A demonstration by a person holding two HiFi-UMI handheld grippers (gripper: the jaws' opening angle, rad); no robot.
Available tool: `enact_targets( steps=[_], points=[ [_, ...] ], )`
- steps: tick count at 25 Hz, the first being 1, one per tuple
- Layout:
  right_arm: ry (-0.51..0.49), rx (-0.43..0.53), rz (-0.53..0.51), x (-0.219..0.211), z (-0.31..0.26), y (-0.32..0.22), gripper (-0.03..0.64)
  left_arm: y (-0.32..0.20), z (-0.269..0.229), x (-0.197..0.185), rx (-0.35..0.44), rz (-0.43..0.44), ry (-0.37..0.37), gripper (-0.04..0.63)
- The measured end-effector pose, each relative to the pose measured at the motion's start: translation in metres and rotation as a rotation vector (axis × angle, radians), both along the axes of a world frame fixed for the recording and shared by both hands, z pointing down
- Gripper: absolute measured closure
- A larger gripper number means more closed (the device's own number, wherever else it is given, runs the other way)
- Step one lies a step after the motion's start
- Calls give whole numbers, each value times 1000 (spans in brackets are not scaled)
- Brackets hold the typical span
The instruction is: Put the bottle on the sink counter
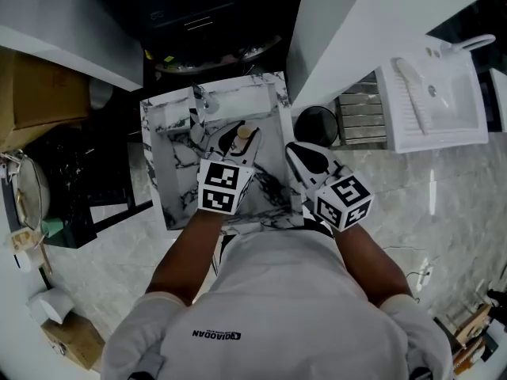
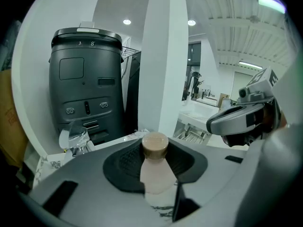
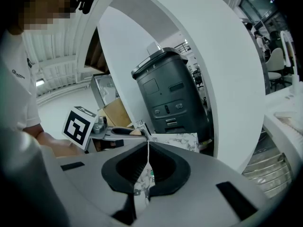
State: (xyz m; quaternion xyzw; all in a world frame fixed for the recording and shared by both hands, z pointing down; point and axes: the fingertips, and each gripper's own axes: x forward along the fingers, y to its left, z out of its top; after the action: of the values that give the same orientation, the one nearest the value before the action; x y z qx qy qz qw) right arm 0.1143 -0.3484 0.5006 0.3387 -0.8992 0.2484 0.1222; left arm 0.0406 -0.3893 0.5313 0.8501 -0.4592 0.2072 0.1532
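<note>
A small bottle (image 2: 155,171) with a pale body and a brown cap stands upright between my left gripper's (image 2: 156,150) jaws, which are shut on it. In the head view the bottle (image 1: 245,132) and left gripper (image 1: 238,138) hang over the white marble sink counter (image 1: 170,188), just right of its chrome faucet (image 1: 200,100). My right gripper (image 1: 291,149) is beside it, over the counter's right edge. In its own view the right gripper (image 3: 148,144) has its jaws together with nothing between them, and the marble counter (image 3: 176,140) lies ahead.
A dark grey machine (image 2: 87,89) stands behind the counter, against a white pillar (image 2: 163,56). A black round bin (image 1: 317,121) and a white washbasin (image 1: 436,101) are to the right. A cardboard box (image 1: 40,93) sits at the left.
</note>
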Motion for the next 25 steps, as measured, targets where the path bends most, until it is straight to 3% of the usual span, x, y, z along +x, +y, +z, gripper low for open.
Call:
enact_targets(
  steps=[25],
  points=[
    [-33,-37,77,37,21,-23,575,-81,60,20,-12,-30,-61,453]
  ],
)
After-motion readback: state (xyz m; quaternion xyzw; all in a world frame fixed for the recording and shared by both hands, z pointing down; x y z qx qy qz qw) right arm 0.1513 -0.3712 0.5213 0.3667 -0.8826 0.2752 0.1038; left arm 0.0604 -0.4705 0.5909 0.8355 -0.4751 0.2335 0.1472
